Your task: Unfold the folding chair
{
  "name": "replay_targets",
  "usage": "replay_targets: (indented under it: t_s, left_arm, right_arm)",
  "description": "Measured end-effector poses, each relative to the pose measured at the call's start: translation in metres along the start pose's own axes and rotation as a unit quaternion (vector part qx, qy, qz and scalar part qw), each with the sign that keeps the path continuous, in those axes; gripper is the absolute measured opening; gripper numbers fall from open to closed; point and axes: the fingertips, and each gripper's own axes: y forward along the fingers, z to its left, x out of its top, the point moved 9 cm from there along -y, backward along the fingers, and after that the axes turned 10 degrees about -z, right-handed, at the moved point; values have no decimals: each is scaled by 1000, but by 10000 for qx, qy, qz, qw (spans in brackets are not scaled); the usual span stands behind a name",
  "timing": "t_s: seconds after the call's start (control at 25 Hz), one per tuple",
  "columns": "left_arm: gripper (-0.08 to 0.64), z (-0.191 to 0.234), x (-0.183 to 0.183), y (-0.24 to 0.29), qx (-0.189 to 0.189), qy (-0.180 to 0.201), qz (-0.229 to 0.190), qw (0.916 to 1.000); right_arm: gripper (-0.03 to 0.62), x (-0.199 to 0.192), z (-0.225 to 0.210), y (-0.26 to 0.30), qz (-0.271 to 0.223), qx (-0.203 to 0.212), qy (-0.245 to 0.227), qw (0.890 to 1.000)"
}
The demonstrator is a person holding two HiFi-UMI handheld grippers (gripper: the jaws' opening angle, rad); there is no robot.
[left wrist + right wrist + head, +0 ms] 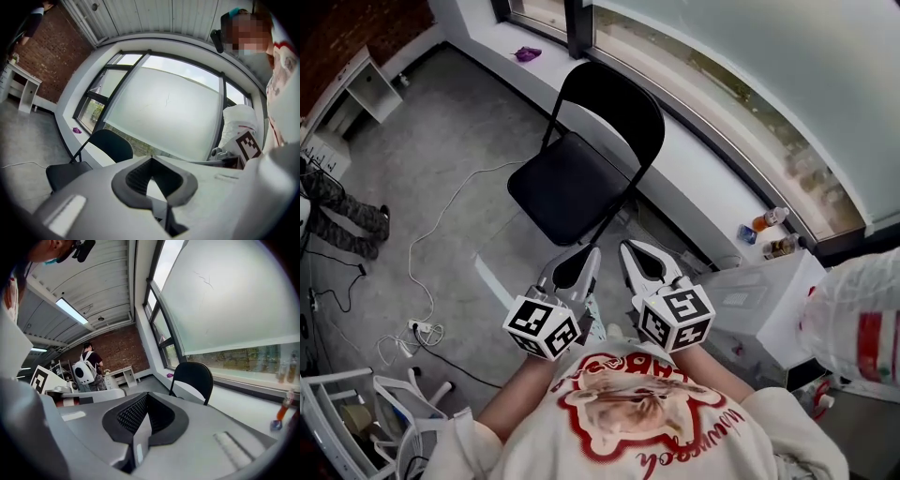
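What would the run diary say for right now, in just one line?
folding chair: unfolded, upright, untouched | left claw: shut, empty | right claw: shut, empty

A black folding chair stands open on the grey floor, with its back next to the long white window ledge. The left gripper and the right gripper are side by side, close to the holder's chest. They point at the chair but do not touch it. Each one's jaws look pressed together. A white cord snakes over the floor. A small purple thing lies far along the ledge. An orange bottle is on the ledge too.
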Motion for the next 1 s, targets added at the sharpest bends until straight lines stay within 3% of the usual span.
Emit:
replay_targets:
  t_s: [0.2, 0.48, 0.76, 1.0]
  left_arm:
    - [3, -39, -5, -25, 6, 105, -97, 9999]
    - [3, -61, 2, -69, 245, 298, -231, 9990]
    - [3, -60, 7, -112, 513, 307, -380, 9975]
    - [3, -60, 15, -160, 578, 374, -474, 9965]
  right_arm:
    - [23, -1, 14, -42, -84, 234, -28, 9997]
    - [23, 3, 41, -55, -164, 666, -52, 9976]
    - [23, -3, 83, -59, -87, 1157, -168, 9931]
    - [23, -11, 128, -65, -90, 1306, -170, 9912]
